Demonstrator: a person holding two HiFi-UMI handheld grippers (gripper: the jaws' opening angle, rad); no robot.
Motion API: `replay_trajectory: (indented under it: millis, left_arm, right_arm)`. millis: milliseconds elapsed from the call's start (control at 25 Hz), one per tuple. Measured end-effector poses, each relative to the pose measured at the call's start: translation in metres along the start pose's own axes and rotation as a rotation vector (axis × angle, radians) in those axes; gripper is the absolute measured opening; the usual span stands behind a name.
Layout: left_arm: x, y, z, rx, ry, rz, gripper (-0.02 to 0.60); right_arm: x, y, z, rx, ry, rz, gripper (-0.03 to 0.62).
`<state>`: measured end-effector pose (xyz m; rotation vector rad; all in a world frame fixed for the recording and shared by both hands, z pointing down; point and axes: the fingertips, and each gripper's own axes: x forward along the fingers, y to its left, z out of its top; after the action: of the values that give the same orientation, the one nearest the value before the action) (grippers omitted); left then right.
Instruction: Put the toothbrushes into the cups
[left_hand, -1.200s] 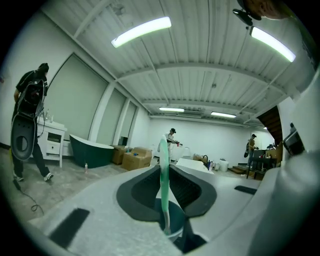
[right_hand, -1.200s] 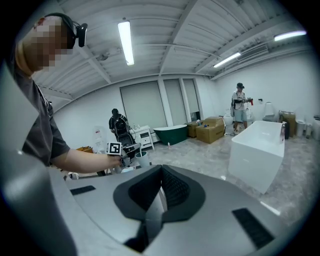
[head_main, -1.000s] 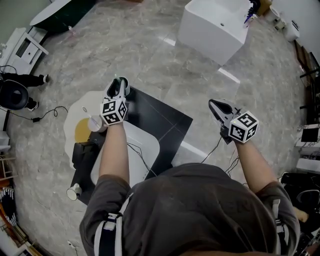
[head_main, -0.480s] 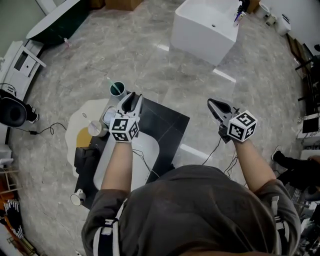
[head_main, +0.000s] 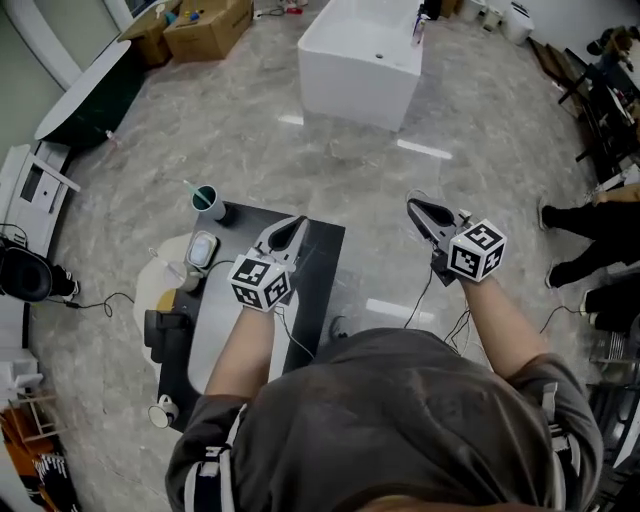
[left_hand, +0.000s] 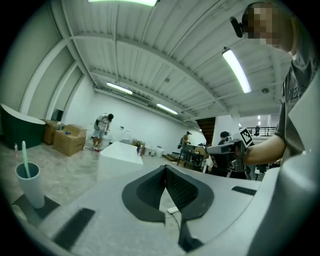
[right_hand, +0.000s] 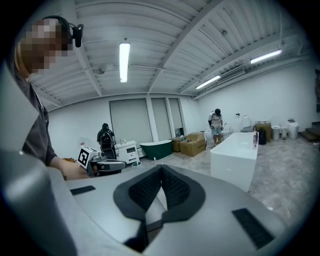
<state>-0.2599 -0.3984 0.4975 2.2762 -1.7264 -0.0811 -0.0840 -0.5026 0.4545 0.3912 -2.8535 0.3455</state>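
Head view: high over the person's shoulders, looking steeply down on the black desk (head_main: 322, 262) and the marble floor (head_main: 250, 130). The two gripper views ride low, tight behind their own jaws, facing almost level across the hall — angled toward each other. All three share the white bathtub (head_main: 360, 60) (distant in each); the head and left gripper views share the cup (head_main: 208, 200).

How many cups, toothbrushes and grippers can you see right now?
Cups: 2, the teal cup and the pale cup beside it
Toothbrushes: 1, the toothbrush standing in the teal cup
Grippers: 2, the left gripper, jaws just closed on nothing, and the right gripper, jaws shut and empty
Total: 5
The small white thing at lower left is too small to tell and is not counted.
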Motion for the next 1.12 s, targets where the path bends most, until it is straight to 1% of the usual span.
replay_trajectory:
  millis: [120,200,320,440,520,600,680,760,880,1000,1120]
  left_arm:
    - [0.009,-0.051,-0.004,0.029,0.015,-0.077,0.006]
    - [0.018,-0.093,-0.009,0.053,0.032,-0.13,0.005]
    - [0.018,-0.181,-0.027,0.079,0.05,-0.183,0.005]
    - [-0.002,-0.277,-0.048,0.081,0.047,-0.217,0.006]
    - [-0.023,-0.335,-0.064,0.064,0.051,-0.23,0.006]
    - [-0.048,-0.383,-0.081,0.047,0.073,-0.233,0.006]
    - [-0.074,-0.421,-0.094,0.051,0.1,-0.224,0.006]
    - [-0.101,-0.446,-0.1,0.062,0.114,-0.206,0.006]
    - [-0.14,-0.463,-0.103,0.08,0.121,-0.173,0.006]
    - [-0.176,-0.461,-0.104,0.092,0.121,-0.135,0.006]
    - [-0.213,-0.449,-0.105,0.081,0.102,-0.087,0.006]
  right_arm:
    - [-0.056,0.001,-0.008,0.008,-0.034,-0.064,-0.008]
    - [-0.103,0.003,-0.02,0.018,-0.056,-0.114,-0.008]
    - [-0.188,0.019,-0.053,0.026,-0.06,-0.149,-0.008]
    - [-0.275,0.049,-0.093,0.037,-0.055,-0.157,-0.008]
    - [-0.327,0.07,-0.121,0.058,-0.053,-0.161,-0.008]
    - [-0.372,0.09,-0.141,0.09,-0.05,-0.161,-0.008]
    - [-0.407,0.108,-0.152,0.101,-0.041,-0.153,-0.008]
    - [-0.43,0.126,-0.156,0.095,-0.037,-0.141,-0.008]
    - [-0.445,0.155,-0.154,0.082,-0.049,-0.104,-0.008]
    - [-0.442,0.194,-0.153,0.05,-0.045,-0.05,-0.008]
    - [-0.43,0.229,-0.151,0.004,-0.023,0.012,-0.008]
